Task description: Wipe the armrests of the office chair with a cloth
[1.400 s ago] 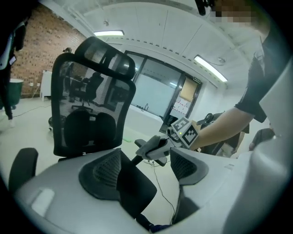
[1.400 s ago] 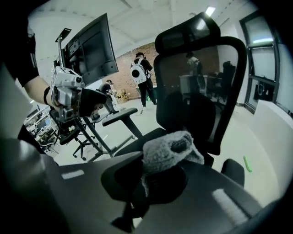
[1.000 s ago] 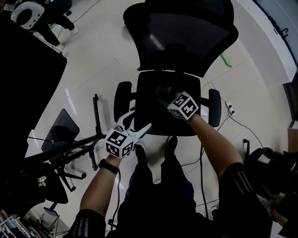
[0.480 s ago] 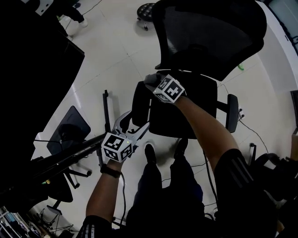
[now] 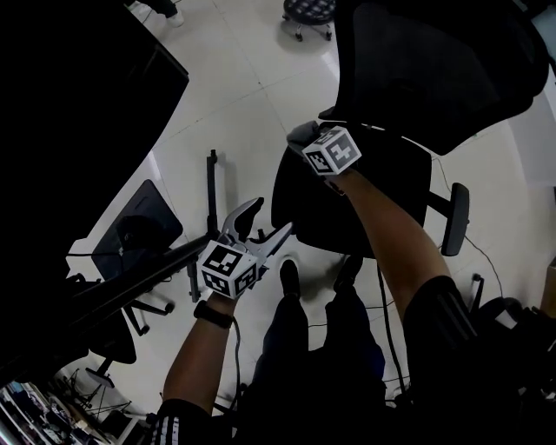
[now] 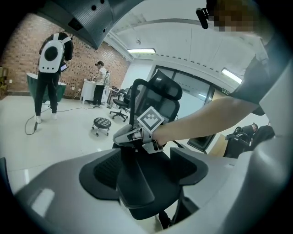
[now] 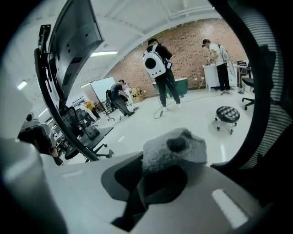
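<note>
The black office chair [image 5: 434, 61] stands in front of me, its left armrest [image 5: 281, 193] below my right hand. My right gripper [image 5: 306, 142] is shut on a grey cloth [image 5: 298, 132] and holds it at the rear end of that armrest. In the right gripper view the cloth [image 7: 175, 149] bulges from between the jaws. The right armrest [image 5: 456, 219] is untouched. My left gripper [image 5: 268, 219] hangs open just in front of the left armrest. Its own view looks along the armrest [image 6: 132, 183] to the cloth [image 6: 122, 135].
A dark desk with a monitor arm [image 5: 130, 278] fills the left side. Another chair's base [image 5: 130, 233] and a round stool [image 5: 308, 10] stand on the white floor. Cables [image 5: 486, 261] trail at the right. My legs and shoes [image 5: 289, 280] are under the seat. People [image 7: 158, 68] stand far off.
My right gripper has carried the cloth from over the seat leftward to the left armrest's rear end. The left gripper has stayed open near the armrest's front.
</note>
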`<action>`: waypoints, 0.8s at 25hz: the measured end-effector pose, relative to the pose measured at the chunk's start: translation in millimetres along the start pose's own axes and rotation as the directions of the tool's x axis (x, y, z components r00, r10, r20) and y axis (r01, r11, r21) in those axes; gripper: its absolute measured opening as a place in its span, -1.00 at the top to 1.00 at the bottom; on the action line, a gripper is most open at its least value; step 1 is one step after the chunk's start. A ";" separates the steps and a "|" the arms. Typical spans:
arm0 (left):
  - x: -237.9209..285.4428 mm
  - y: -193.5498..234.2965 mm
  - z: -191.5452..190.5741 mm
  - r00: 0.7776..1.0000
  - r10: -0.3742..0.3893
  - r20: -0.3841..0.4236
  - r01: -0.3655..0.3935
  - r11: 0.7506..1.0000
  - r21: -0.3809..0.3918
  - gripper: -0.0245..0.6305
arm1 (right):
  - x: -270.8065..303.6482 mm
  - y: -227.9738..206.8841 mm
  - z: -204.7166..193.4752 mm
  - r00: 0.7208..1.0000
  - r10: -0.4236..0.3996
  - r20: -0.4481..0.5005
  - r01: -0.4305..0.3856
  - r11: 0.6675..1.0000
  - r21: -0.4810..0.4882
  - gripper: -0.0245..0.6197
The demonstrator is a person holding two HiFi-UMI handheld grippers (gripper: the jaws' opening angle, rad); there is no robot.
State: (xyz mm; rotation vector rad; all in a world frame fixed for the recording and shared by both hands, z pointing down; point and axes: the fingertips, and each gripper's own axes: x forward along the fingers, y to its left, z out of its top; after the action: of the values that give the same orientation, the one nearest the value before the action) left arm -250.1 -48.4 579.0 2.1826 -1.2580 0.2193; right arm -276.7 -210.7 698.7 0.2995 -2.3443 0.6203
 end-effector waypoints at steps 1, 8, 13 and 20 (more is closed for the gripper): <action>-0.8 1.3 -1.9 1.000 0.000 -0.002 0.000 1.000 -0.005 -0.18 | -1.2 2.0 -1.4 1.000 0.005 0.000 -0.005 1.000 0.007 0.88; -2.6 0.8 -9.4 1.000 -0.009 -0.008 0.009 1.000 -0.012 -0.18 | -5.2 32.2 -23.2 0.999 0.021 -0.026 -0.021 1.000 0.008 0.88; -7.7 -5.1 -12.5 1.000 -0.006 0.002 0.006 1.000 -0.022 -0.18 | -11.0 64.4 -42.7 0.997 0.059 -0.040 -0.060 0.998 -0.017 0.88; -18.1 -15.5 -30.6 1.000 -0.003 0.000 0.003 0.999 -0.038 -0.18 | -23.8 112.4 -78.9 0.993 0.114 -0.031 -0.115 0.993 -0.039 0.88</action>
State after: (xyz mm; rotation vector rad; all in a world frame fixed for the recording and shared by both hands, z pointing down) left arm -242.4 -11.8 589.4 2.1524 -1.2488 0.1926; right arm -256.5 -72.9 694.7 0.1373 -2.3558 0.6267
